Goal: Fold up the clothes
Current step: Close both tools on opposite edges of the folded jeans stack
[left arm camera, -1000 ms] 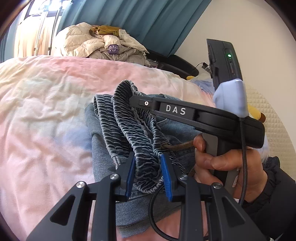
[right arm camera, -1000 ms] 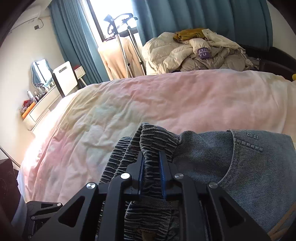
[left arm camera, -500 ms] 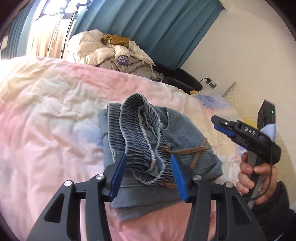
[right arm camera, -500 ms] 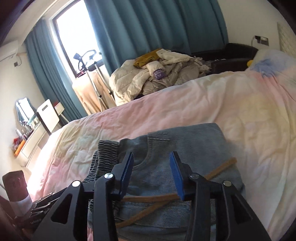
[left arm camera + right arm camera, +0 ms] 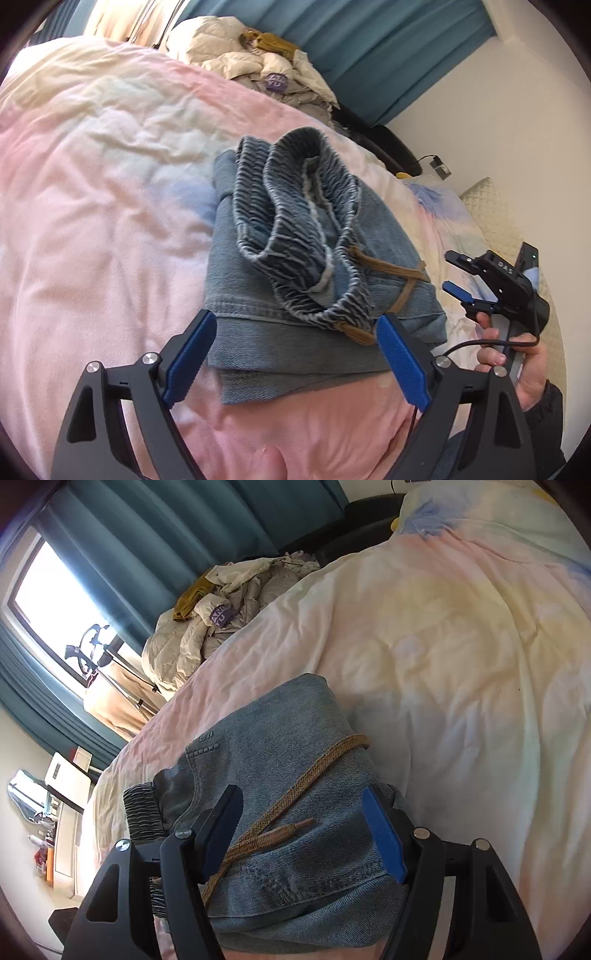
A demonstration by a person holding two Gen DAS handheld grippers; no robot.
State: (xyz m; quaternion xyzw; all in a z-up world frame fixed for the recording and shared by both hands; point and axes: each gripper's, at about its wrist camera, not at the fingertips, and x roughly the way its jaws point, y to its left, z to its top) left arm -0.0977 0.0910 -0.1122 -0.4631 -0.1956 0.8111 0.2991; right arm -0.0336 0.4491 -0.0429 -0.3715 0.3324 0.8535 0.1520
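Note:
Folded blue denim trousers (image 5: 295,314) lie in a stack on the pink bed cover (image 5: 92,229), their ribbed elastic waistband (image 5: 295,221) bunched up on top and a brown drawstring (image 5: 391,273) across them. My left gripper (image 5: 295,354) is open and empty, held just above the stack's near edge. My right gripper (image 5: 303,830) is open and empty over the trousers (image 5: 280,760) and drawstring (image 5: 295,801); it also shows in the left wrist view (image 5: 458,273), off the stack's right side.
A heap of beige jackets (image 5: 258,66) lies beyond the bed by teal curtains (image 5: 369,48). A pillow (image 5: 495,218) lies at the right. In the right wrist view a clothes steamer (image 5: 92,650) stands by the window, with a white dresser (image 5: 62,834) at left.
Both grippers have let go of the waistband, opened wide and drawn back. The right gripper moved off to the right of the stack. The waistband now rests loose on top.

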